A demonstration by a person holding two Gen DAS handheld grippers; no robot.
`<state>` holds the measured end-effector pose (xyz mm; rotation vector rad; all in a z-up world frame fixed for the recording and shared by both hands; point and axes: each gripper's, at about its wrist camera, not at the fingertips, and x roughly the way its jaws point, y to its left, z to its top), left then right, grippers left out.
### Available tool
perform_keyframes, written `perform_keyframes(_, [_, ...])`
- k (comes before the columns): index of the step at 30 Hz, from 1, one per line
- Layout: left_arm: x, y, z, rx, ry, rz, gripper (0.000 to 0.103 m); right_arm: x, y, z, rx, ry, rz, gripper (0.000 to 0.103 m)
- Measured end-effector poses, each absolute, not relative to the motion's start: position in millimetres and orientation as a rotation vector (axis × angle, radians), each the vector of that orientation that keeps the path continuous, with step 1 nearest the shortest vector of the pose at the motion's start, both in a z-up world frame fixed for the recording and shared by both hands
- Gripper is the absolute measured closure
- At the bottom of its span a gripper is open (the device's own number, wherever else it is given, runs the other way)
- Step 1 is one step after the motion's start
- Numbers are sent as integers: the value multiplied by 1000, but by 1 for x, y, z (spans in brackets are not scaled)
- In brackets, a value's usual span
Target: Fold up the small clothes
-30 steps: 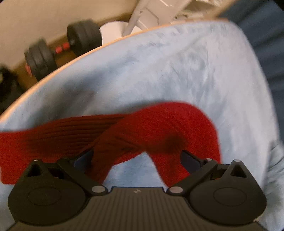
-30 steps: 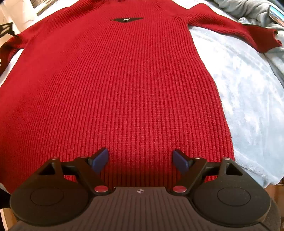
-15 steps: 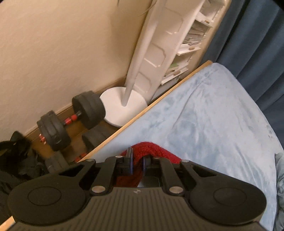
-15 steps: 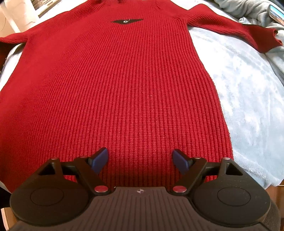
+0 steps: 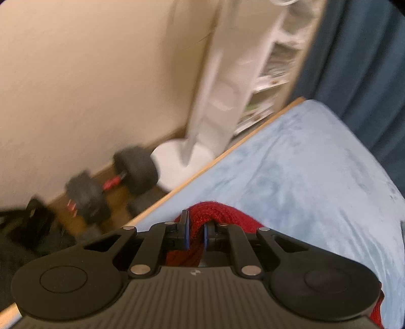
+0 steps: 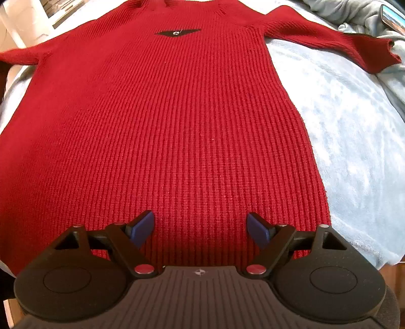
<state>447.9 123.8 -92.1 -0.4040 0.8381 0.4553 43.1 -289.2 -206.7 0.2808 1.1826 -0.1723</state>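
A: What does the right wrist view carry that the left does not?

B: The whole garment. Nearest, the right gripper [image 6: 201,229] hangs with its jaws wide apart, gripping nothing, above the hem of a red ribbed sweater [image 6: 177,131]. The sweater lies flat, front up, on a pale blue blanket [image 6: 354,141] covering the bed. Farther off, a dark winged emblem [image 6: 177,33] sits on the chest just below the collar. The sleeve on the right [image 6: 329,40] stretches out to the far right, its cuff resting near a rumpled grey cloth [image 6: 354,17]; the sleeve on the left [image 6: 20,54] runs to the left edge of the frame and beyond it.

A: And the left wrist view?

B: The grip itself. Nearest, the left gripper [image 5: 195,234] has its jaws closed on a bunched fold of the red knit, which humps up over the fingertips [image 5: 184,229] and trails down under the gripper's right side. Past it, bare blanket runs to the bed's wooden edge [image 5: 215,158]. Beyond that edge, on the floor at left, lie a black dumbbell [image 5: 111,184] with a red handle and a white round stand base [image 5: 177,162]. Farthest, a cream wall [image 5: 88,76], white shelving [image 5: 273,63] and a dark blue curtain [image 5: 359,63]. This view is blurred.

A: The knit?

B: Deep red, even vertical ribs, smooth across the body.
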Motion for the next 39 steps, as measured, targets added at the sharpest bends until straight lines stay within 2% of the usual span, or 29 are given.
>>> perform_keyframes(4, [436,139,-108,-490,889,494,93,40,-294,-204,296,1177,-171,22])
perform_keyframes(9, [442,106,-70,-424,778,427,93,37,-302,-200,294,1166,-193,23])
perform_keyframes(13, [436,-4,-22,-208,590,149,93,36,-303,-200,289,1171,-199,23])
perform_keyframes(16, [394,-109,-34,30,542,-208,90,38,-303,-200,285,1174,-203,23])
perform_keyframes(17, [375,-133,-50,113,561,-304,87,38,-305,-199,289,1173,-202,23])
perform_keyframes(18, [350,-156,-76,214,610,-414,77,39,-306,-199,288,1174,-200,23])
perform_keyframes(20, [311,-171,-126,372,725,-584,19,43,-310,-197,271,1167,-195,23])
perform_keyframes(22, [283,-157,-155,460,748,-630,6,46,-317,-195,253,1148,-197,23])
perform_keyframes(27, [307,-84,-144,318,803,-571,5,69,-342,-188,303,1071,-231,23])
perform_keyframes(30, [340,-44,-124,210,774,-421,0,100,-340,-168,303,937,-174,23])
perform_keyframes(35, [388,5,-110,55,794,-159,0,190,-283,-146,140,737,41,23])
perform_keyframes(39, [400,35,-113,-11,863,-48,0,268,-214,-167,16,739,175,22])
